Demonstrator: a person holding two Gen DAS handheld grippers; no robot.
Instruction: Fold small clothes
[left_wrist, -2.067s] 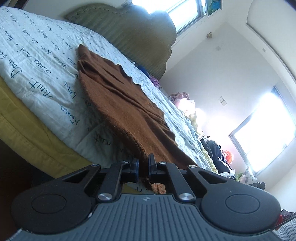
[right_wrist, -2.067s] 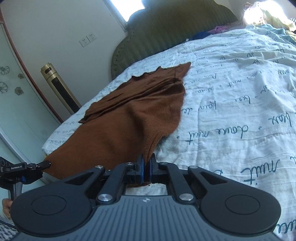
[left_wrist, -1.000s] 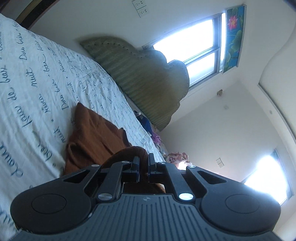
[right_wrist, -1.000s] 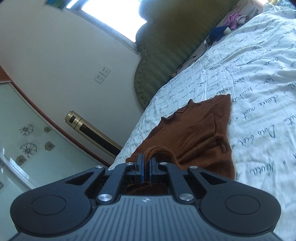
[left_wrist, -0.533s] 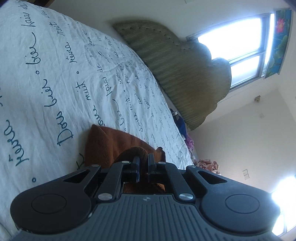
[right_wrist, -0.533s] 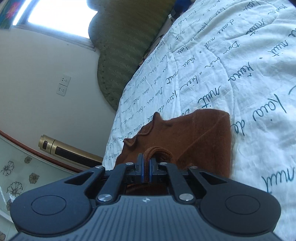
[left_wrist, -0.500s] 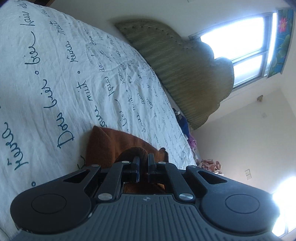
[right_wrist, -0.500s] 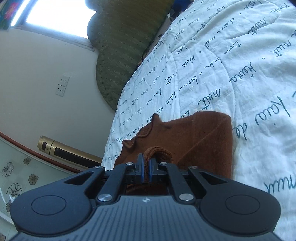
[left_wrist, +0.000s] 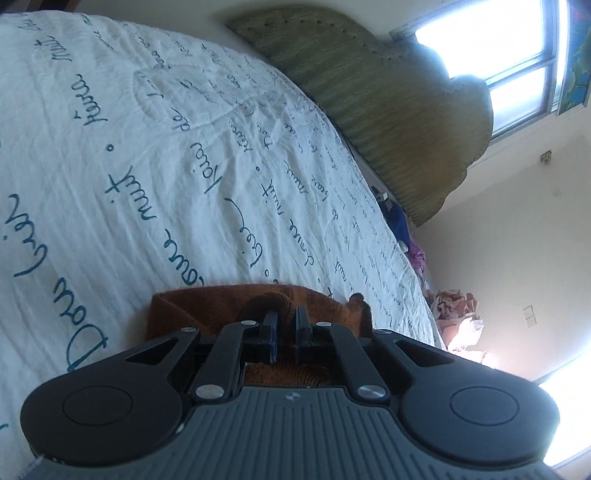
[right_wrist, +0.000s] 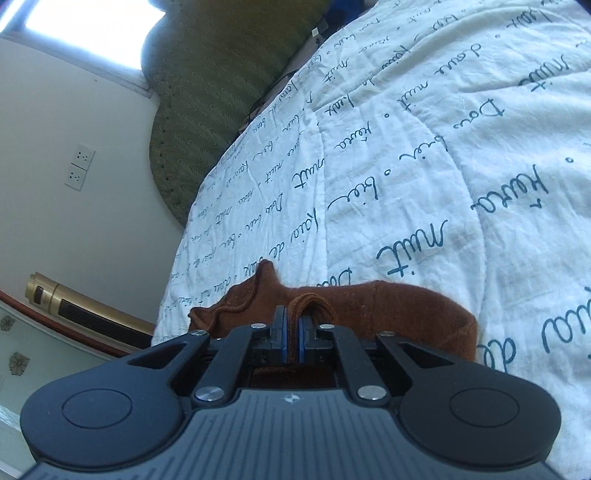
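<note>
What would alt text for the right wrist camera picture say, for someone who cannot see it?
A black hand-held gripper pinches a fold of a brown knit garment that lies on a white bedspread printed with blue handwriting. Behind it stand a green padded headboard and a bright window.

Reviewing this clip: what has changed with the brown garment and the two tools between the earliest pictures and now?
The brown garment, first spread long across the bed, has been folded over: both tools carried its near hem forward toward the headboard, so it now lies as a short doubled bundle. The left tool and right tool remain shut on the hem. The lettered bedspread is unchanged.
</note>
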